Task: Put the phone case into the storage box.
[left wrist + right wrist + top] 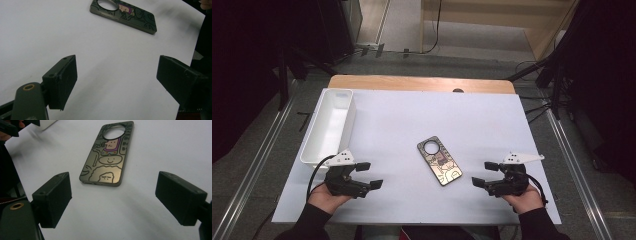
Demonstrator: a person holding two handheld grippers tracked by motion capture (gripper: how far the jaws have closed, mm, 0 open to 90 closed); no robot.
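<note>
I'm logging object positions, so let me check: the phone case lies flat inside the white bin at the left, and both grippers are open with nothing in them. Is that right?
Not quite. The phone case lies flat on the white table sheet between the grippers, not inside the white bin; the high view shows it. The left gripper and right gripper are indeed open with nothing in them.

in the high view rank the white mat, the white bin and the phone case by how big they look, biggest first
1. white mat, which covers most of the tabletop.
2. white bin, long and narrow at the mat's left edge.
3. phone case, clearly the smallest, lying flat near the middle.

All three rest on one surface, so nearness hardly skews this.
</note>
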